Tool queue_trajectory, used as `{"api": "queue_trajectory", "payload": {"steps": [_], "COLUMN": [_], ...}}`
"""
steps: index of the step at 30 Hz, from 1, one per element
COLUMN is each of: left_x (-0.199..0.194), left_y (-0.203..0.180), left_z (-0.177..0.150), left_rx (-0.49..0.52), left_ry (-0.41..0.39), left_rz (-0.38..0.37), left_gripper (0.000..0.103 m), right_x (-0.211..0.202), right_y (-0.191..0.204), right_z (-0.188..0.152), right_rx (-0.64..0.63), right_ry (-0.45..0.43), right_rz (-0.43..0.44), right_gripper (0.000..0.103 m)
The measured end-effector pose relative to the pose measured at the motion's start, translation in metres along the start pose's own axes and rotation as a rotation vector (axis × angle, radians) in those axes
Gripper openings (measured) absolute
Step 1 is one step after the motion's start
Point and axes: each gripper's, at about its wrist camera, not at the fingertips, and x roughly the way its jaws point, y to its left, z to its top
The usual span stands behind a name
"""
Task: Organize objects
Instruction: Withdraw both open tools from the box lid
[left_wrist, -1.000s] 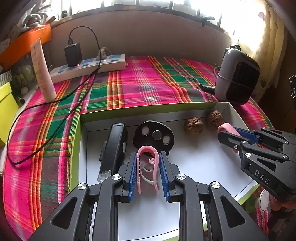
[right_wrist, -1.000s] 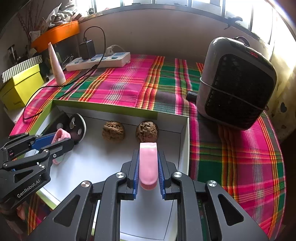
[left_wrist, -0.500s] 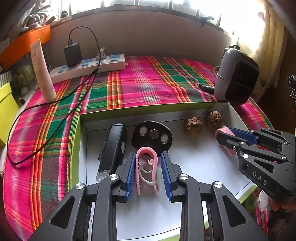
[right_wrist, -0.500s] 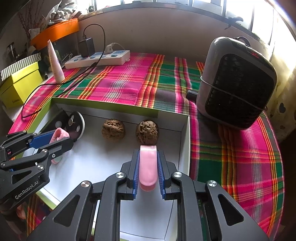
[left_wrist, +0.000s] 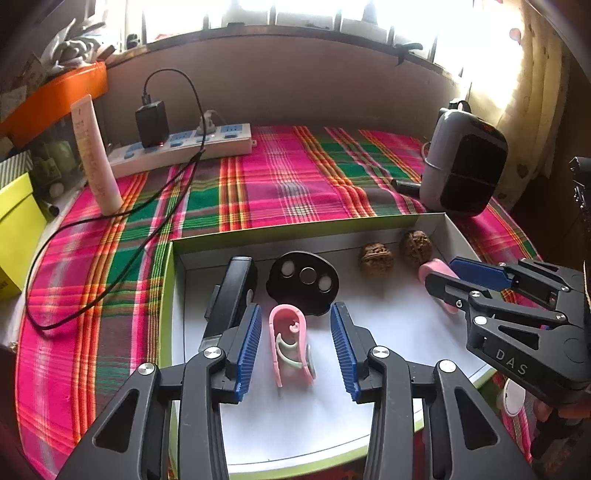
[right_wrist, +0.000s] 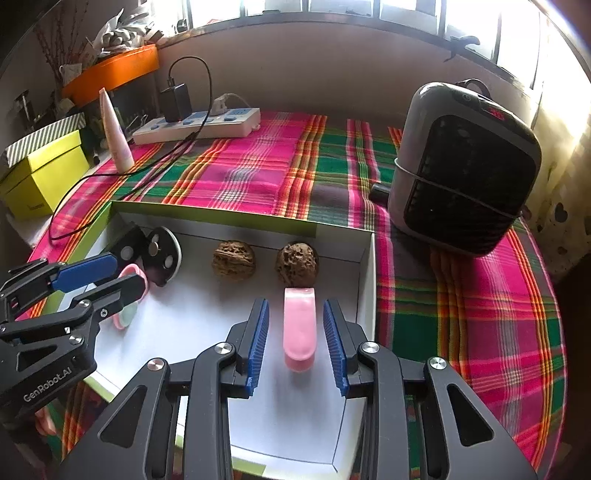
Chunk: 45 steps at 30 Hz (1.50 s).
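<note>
Pink clip (left_wrist: 291, 345) lies lengthwise between the left gripper's (left_wrist: 300, 349) spreading fingers, untouched; right gripper's (right_wrist: 298, 341) fingers likewise are opening around the pink case (right_wrist: 299, 328).

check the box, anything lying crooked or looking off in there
Nothing damaged or spilled. The pink clip between the opening left gripper jaws stands on its edge, untouched by the pads. The pink cap lies flat between the opening right gripper jaws, its far end right by a walnut.
</note>
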Motion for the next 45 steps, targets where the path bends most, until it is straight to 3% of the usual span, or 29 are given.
{"api": "queue_trajectory", "payload": {"steps": [5, 31, 45], "left_x": [-0.01, -0.071, -0.082], "left_y": [-0.001, -0.008, -0.012], "left_z": [-0.003, -0.037, -0.063], "left_rx": [0.002, 0.015, 0.024], "left_ry": [-0.012, -0.1, -0.072], "left_rz": [-0.003, 0.006, -0.032], "left_gripper": [0.038, 0.038, 0.039], "right_x": [-0.008, -0.066, -0.083], "right_y": [0.001, 0.025, 0.033], "right_z": [-0.002, -0.043, -0.072], "right_rx": [0.01, 0.046, 0.051], "right_ry": [-0.016, -0.121, -0.134], "right_rz": [0.002, 0.038, 0.044], "right_gripper": [0.037, 0.037, 0.037]}}
